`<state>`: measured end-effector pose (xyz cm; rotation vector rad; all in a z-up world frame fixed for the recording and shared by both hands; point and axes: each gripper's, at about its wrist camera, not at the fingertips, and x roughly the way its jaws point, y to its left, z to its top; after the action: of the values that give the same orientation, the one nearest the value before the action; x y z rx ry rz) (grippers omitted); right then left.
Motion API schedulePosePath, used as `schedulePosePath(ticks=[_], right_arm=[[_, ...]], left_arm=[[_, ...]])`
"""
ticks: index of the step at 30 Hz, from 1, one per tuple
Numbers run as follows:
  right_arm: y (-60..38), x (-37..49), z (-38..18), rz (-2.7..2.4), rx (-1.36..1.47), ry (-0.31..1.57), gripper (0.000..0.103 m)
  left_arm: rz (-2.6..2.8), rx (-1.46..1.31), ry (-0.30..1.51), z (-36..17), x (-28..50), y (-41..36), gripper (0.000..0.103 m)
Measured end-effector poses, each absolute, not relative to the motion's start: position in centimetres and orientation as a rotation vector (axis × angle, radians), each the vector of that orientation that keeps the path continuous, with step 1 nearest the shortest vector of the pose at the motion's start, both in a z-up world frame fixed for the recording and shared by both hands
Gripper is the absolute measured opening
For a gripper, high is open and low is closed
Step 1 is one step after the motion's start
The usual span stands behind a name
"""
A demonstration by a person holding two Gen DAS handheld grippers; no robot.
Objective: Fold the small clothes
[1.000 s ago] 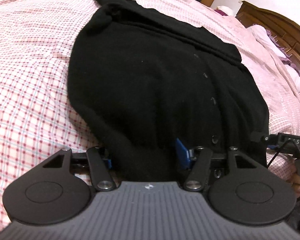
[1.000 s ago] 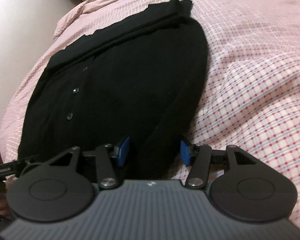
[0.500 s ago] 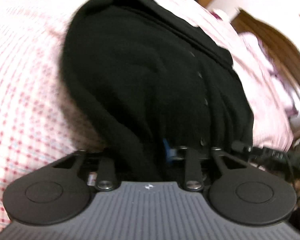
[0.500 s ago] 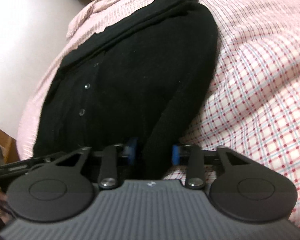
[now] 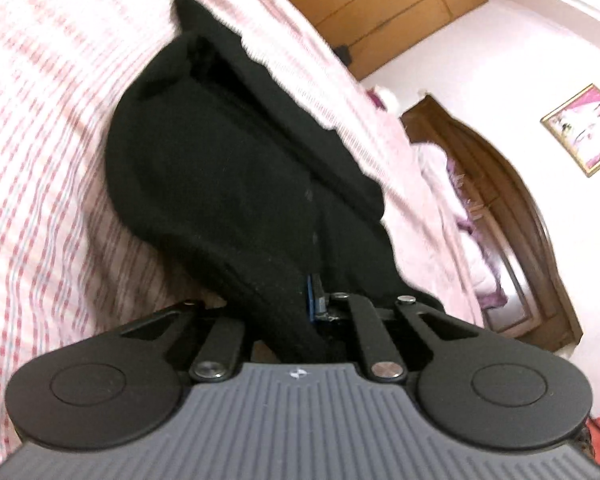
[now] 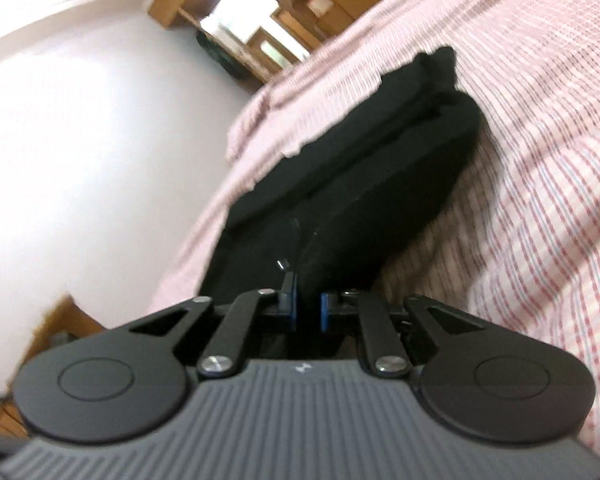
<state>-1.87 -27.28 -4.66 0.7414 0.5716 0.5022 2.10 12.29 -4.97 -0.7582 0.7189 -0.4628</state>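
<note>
While I hold both tools low over the bed, this is what shows:
Left gripper (image 5: 296, 320): my jaws are clamped tight on the near hem of the black cardigan (image 5: 228, 184), the cloth bunched between the blue pads (image 5: 311, 300)
Right gripper (image 6: 307, 308): my jaws are pinched on the same garment (image 6: 364, 200) at its near edge, a thin fold of black knit caught between the two blue pads (image 6: 293, 306)
Cardigan: the near end is raised off the covers in both grips, with a shadow under it; the far end lies on the bed, its top edge doubled into a thick roll
Bedsheet (image 5: 32, 168): pink and white check, spread under the garment and blurred in both views
Headboard (image 5: 516, 216): dark wood, to the right in the left view, with pink bedding against it
Picture frame (image 5: 584, 128): on the wall above the headboard
Wardrobe (image 5: 364, 4): brown wood, beyond the far side of the bed
</note>
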Motion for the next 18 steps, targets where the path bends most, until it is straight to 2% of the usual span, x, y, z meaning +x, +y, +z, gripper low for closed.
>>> schedulePosePath(ticks=[10,18], right_arm=[[-28.1,1.8,-1.8,0.522,0.826,0.356,0.012],[-28.2,7.6,0.2,0.488,0.832,0.277,0.012]], left_arm=[[-0.484,-0.707,0.53,2.0,6.8,11.7,0.009],[-0.413,-0.616,0.456,5.6,12.9,11.0,0.009]])
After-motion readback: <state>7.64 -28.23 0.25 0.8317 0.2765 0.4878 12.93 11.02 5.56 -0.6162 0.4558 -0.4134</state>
